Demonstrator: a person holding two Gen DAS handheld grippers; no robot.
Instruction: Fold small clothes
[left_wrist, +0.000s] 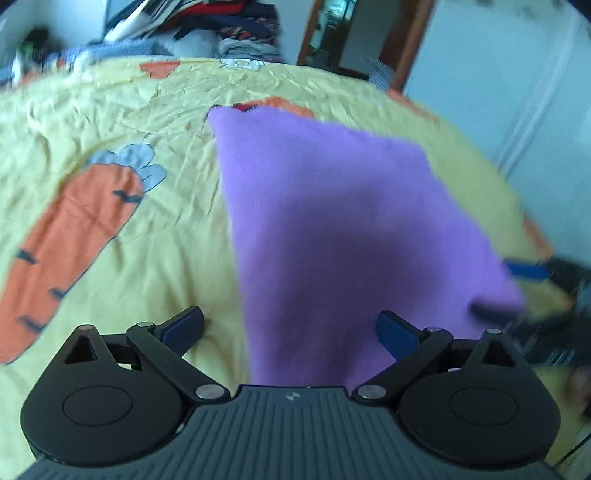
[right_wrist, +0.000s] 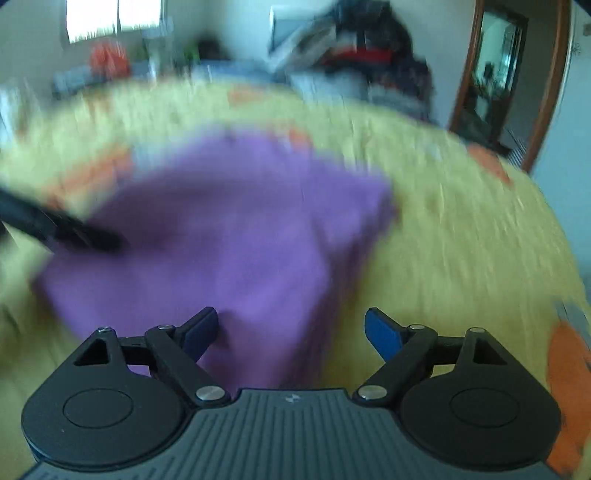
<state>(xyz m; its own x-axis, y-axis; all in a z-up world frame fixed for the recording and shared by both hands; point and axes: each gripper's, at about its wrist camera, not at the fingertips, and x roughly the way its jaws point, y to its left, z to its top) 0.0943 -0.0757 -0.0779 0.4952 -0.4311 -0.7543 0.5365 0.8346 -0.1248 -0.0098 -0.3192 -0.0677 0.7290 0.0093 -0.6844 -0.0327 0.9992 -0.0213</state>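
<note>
A purple garment (left_wrist: 332, 229) lies folded on the yellow bedspread (left_wrist: 147, 229), stretching away from both grippers. My left gripper (left_wrist: 291, 328) stands open over its near end, with the cloth below the gap and clear of the blue pads (left_wrist: 395, 334). My right gripper (right_wrist: 291, 330) is open too, over the garment (right_wrist: 236, 236) at its near right edge, nothing pinched. The right gripper's blue finger (left_wrist: 526, 271) shows at the cloth's right corner in the left wrist view. The left gripper's dark finger (right_wrist: 62, 229) reaches in from the left in the blurred right wrist view.
The bedspread carries orange carrot prints (left_wrist: 70, 236). A heap of clothes (left_wrist: 236, 26) is piled beyond the far edge of the bed. A wooden-framed doorway (right_wrist: 506, 81) and pale wall lie to the right.
</note>
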